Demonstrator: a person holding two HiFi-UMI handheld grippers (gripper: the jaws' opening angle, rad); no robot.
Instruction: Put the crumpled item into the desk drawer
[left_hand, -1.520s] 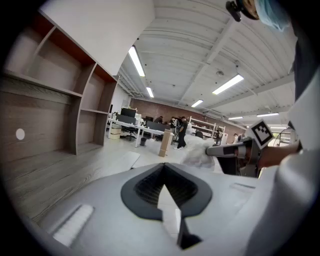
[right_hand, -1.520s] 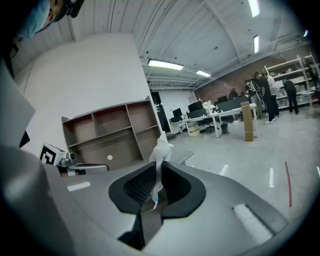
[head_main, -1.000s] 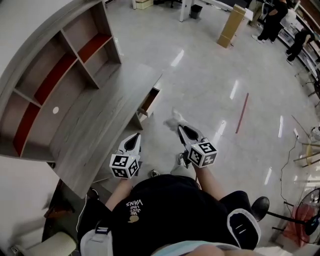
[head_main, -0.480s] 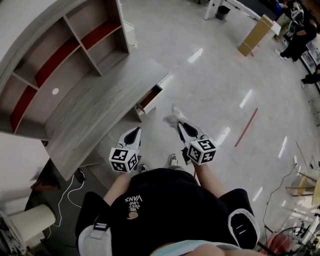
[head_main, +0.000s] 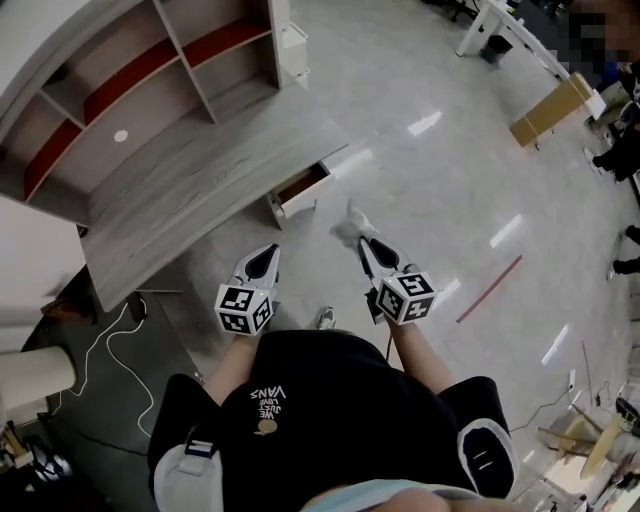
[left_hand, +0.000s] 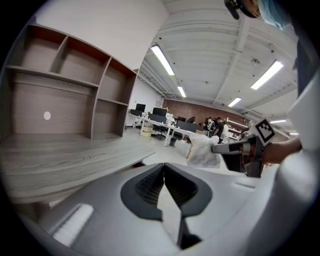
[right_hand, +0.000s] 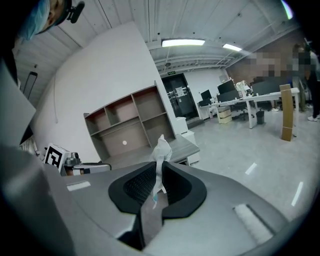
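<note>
Nearly there: crumpled item (head_main: 347, 226) gripped, drawer (head_main: 300, 189) open, drop not yet made

What I count as done: my right gripper (head_main: 362, 243) has the pale wad of paper pinched between its jaws, most of it sticking out past the tips. The right gripper view shows the jaws clamped tight on a thin fold of it. The drawer already stands pulled out from the front edge of the desk (head_main: 190, 190), at about 10 o'clock from the wad. I can't see into it well enough to say what it holds.

What's left, as I judge it: carrying the wad over the drawer's opening, letting go, and perhaps pushing the drawer shut. The wad hangs over bare floor (head_main: 430, 190), near the drawer but clearly apart from it.

My left gripper (head_main: 267, 252) is closed with nothing between its jaws, held at 9 o'clock from the right one.

Against the frame a second ago, the desk and shelf unit (head_main: 150, 60) have swung up towards 11 o'clock. The cardboard box (head_main: 548, 108) has slid out to 2 o'clock. A white cable (head_main: 105, 340) now shows on the floor at 8 o'clock. The gap between wad and drawer looks much the same.
</note>
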